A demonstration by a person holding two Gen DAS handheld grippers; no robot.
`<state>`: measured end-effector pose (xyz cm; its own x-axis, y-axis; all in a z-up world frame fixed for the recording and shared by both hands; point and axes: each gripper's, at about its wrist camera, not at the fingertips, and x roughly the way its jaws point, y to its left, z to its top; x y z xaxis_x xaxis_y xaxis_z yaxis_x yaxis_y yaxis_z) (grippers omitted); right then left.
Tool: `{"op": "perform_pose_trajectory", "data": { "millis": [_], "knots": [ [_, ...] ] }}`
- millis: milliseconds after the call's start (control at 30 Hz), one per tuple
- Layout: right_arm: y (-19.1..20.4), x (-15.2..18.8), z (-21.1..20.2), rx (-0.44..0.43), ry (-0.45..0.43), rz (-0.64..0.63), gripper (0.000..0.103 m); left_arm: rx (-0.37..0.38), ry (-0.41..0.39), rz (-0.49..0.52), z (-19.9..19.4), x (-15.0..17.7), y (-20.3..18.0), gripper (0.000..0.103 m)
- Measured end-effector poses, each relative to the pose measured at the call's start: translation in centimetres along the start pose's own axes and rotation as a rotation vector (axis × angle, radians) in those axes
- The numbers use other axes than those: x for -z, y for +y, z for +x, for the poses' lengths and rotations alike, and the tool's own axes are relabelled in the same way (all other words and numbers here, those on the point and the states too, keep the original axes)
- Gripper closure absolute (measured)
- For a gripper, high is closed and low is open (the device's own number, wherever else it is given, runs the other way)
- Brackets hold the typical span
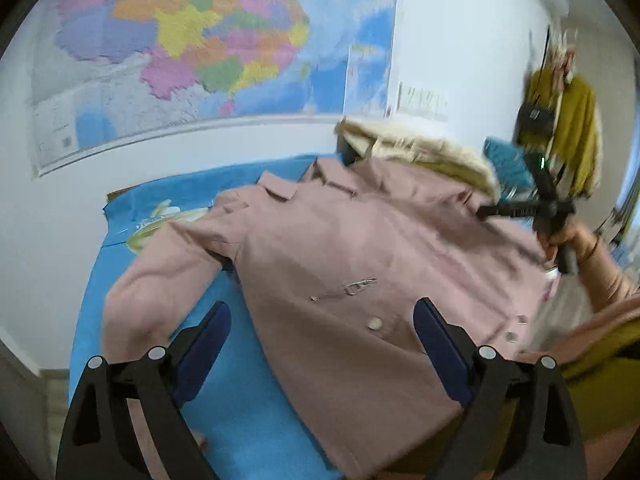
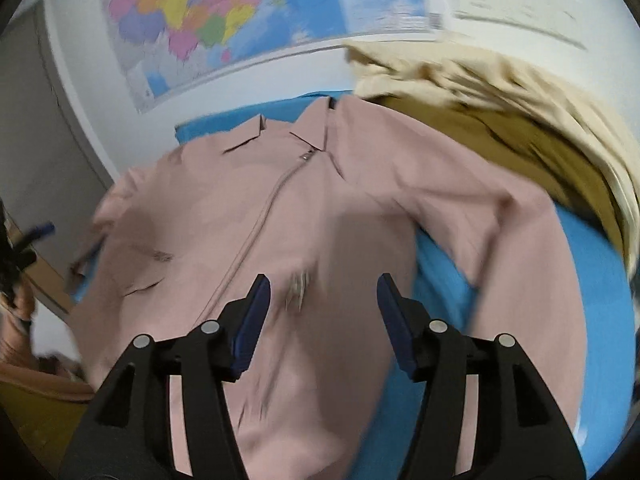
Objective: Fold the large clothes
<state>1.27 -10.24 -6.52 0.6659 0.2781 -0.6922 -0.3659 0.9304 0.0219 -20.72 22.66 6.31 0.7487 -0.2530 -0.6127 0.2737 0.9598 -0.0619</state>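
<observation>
A dusty-pink jacket (image 1: 340, 248) lies front up, collar toward the wall, on a blue sheet (image 1: 240, 380). Its zip runs down the middle and both sleeves spread outward. My left gripper (image 1: 324, 308) hovers open above the jacket's lower left part, nothing between its fingers. In the right wrist view the same jacket (image 2: 240, 200) fills the middle, and my right gripper (image 2: 324, 284) hangs open over its front near the zip, holding nothing. In the left wrist view a hand (image 1: 568, 240) holds that right gripper at the jacket's right shoulder, blurred.
A beige and olive fur-trimmed coat (image 2: 480, 92) is heaped beyond the jacket's right shoulder. A map (image 1: 200, 40) covers the wall behind the bed. A mustard garment (image 1: 572, 120) and a black bag (image 1: 534, 118) hang at the right. A grey door (image 2: 32, 120) stands at the left.
</observation>
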Motion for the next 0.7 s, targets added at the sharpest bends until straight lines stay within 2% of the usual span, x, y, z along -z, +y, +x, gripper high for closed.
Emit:
{"op": "perform_pose_trajectory", "data": {
  "millis": [100,200,267,300,333,433,500,600,700],
  "knots": [
    [1.9,-2.9,4.4,0.029,0.044,-0.091,0.049,-0.03,0.125,0.005,5.2,-1.4,1.1,0.018],
    [2.9,-5.1,8.9,0.021,0.113,-0.118,0.05,-0.071,0.237,0.017,10.7,-2.5,2.3,0.027],
    [3.3,-5.6,11.2,0.02,0.154,-0.127,0.051,-0.105,0.284,0.036,13.3,-2.8,3.1,0.028],
    [3.5,-5.8,12.6,0.028,0.179,-0.134,0.058,-0.134,0.306,0.055,14.8,-3.1,3.4,0.029],
    [3.5,-6.0,13.9,0.02,0.203,-0.129,0.078,-0.147,0.324,0.063,15.9,-3.2,3.8,0.031],
    [4.0,-6.8,15.2,0.026,0.179,-0.154,0.097,-0.157,0.363,0.045,18.3,-4.0,5.3,0.036],
    [3.9,-7.5,15.7,0.008,0.17,-0.135,0.099,-0.176,0.368,0.026,19.2,-4.6,6.1,0.038],
    [3.3,-8.2,16.5,0.004,0.16,-0.084,0.099,-0.193,0.375,-0.025,21.0,-5.4,7.4,0.045],
    [2.3,-8.0,15.3,-0.037,0.169,-0.057,0.091,-0.197,0.381,-0.059,21.9,-5.8,8.1,0.046]
  ]
}}
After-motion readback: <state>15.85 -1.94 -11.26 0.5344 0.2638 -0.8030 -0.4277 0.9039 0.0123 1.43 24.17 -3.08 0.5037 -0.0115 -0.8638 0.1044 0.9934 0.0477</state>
